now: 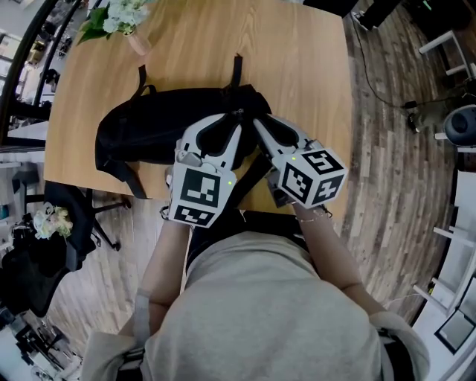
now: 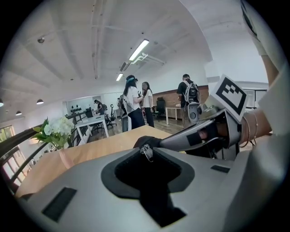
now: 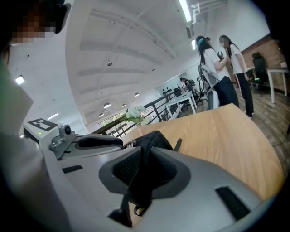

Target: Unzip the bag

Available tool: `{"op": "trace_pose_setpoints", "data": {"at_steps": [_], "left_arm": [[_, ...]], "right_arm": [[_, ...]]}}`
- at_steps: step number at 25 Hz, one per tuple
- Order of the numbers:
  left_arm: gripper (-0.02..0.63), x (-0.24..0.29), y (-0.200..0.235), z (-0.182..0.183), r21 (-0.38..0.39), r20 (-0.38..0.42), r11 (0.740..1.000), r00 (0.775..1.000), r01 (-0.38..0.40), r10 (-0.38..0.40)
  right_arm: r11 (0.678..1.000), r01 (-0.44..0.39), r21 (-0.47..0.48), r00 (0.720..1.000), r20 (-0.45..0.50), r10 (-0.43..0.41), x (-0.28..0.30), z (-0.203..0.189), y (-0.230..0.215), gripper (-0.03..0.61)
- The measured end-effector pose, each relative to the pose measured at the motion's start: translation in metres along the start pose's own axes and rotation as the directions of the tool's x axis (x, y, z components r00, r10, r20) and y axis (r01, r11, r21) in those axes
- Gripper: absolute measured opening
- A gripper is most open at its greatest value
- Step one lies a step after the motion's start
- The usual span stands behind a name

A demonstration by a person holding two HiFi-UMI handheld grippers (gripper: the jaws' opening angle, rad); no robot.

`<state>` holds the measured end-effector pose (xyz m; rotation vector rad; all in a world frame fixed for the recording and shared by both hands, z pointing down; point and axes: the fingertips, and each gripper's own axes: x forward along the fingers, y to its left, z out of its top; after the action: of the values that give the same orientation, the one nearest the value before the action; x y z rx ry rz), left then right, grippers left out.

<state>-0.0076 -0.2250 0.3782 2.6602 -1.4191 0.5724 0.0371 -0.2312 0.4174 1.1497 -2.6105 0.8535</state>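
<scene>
The black fabric backpack (image 1: 149, 134) lies flat on the light wooden table (image 1: 297, 59), close to the edge nearest you and left of the table's centre, with two of its straps pointing toward the far side. Your two grippers converge on the backpack's right-hand end, tips just beside each other. The left gripper (image 1: 232, 120) holds its jaws closed down on a fold of the backpack's black material. In the left gripper view, that material fills the gap between the pads, and the small metal zipper pull (image 2: 146, 153) stands out right at the tips of the left gripper (image 2: 152, 148). The right gripper (image 1: 258, 123) is likewise clamped on the backpack. In the right gripper view, a ridge of black fabric (image 3: 154, 138) is pinched between the pads of the right gripper (image 3: 145, 147), and a thin strap end hangs below the jaws. Each gripper appears in the other's view: the right gripper (image 2: 213, 133) to the right, the left gripper (image 3: 90, 142) to the left. A vase of white flowers (image 1: 123, 15) stands at the table's far left corner, well apart from the backpack.
</scene>
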Motion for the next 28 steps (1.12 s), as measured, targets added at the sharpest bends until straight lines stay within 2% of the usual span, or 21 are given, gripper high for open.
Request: {"op": "trace_pose_setpoints", "data": {"at_steps": [5, 8, 15, 19, 23, 28], "left_arm": [[0.099, 0.005, -0.005, -0.006, 0.085, -0.027, 0.996, 0.999, 0.026, -0.024], [0.137, 0.006, -0.007, -0.005, 0.149, -0.041, 0.988, 0.999, 0.039, -0.033], [0.155, 0.01, -0.006, -0.012, 0.315, -0.097, 0.948, 0.995, 0.052, -0.022], [0.155, 0.013, -0.006, -0.015, 0.352, -0.1, 0.936, 0.995, 0.026, 0.01], [0.155, 0.015, -0.007, -0.017, 0.42, -0.079, 0.908, 0.996, -0.004, 0.042], [0.153, 0.01, -0.007, -0.006, 0.391, -0.019, 0.92, 0.999, -0.021, 0.031]], "right_arm": [[0.999, -0.018, 0.035, 1.0, 0.008, 0.017, 0.002, 0.003, -0.001, 0.072], [0.999, -0.023, 0.044, 1.0, 0.011, 0.023, 0.003, 0.004, -0.001, 0.072], [0.998, -0.034, 0.056, 0.999, 0.017, 0.033, 0.005, 0.003, -0.001, 0.072], [0.998, -0.036, 0.057, 0.999, 0.022, 0.035, 0.004, 0.002, -0.001, 0.072], [0.997, -0.038, 0.066, 0.999, 0.031, 0.036, 0.003, 0.001, -0.002, 0.073], [0.997, -0.036, 0.067, 0.999, 0.034, 0.034, 0.004, 0.001, -0.001, 0.074]]}}
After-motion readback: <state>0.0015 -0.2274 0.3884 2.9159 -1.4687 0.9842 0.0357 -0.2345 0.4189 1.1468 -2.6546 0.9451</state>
